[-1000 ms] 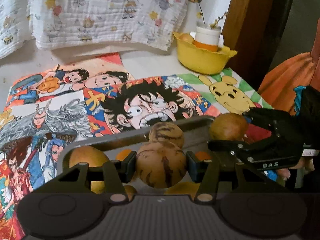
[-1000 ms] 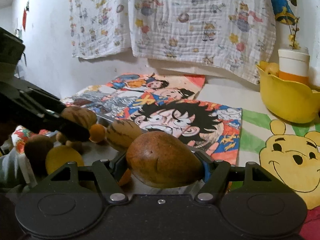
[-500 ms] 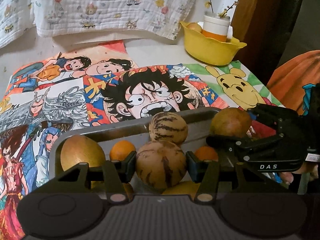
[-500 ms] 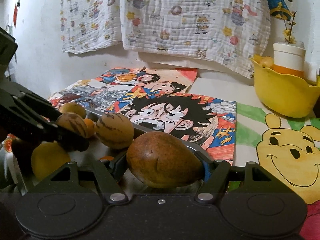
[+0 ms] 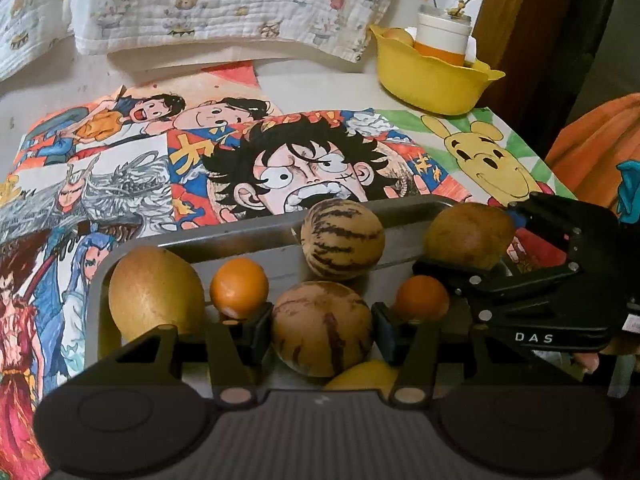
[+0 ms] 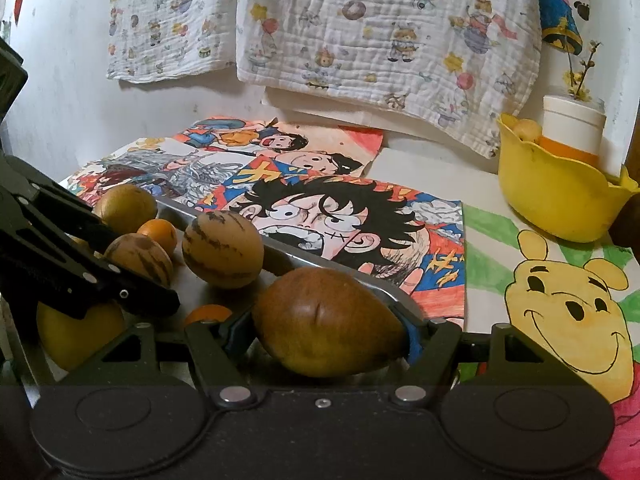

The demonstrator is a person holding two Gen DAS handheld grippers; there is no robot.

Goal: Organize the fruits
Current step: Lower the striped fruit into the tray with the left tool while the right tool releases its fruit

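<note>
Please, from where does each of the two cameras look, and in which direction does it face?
Left wrist: sits behind the left claw, facing the wall cloth across the metal tray; the right claw shows.
Right wrist: sits behind the right claw, facing the same wall; the left claw shows.
Shared: tray, striped fruit, yellow bowl.

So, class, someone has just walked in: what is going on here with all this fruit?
A person holds a claw in each hand over a metal tray of fruit. The left claw is shut on a striped melon; the right claw is shut on a brown mango. Another striped melon, two oranges and a large pale fruit sit in the tray. A yellow bowl stands further back.
</note>
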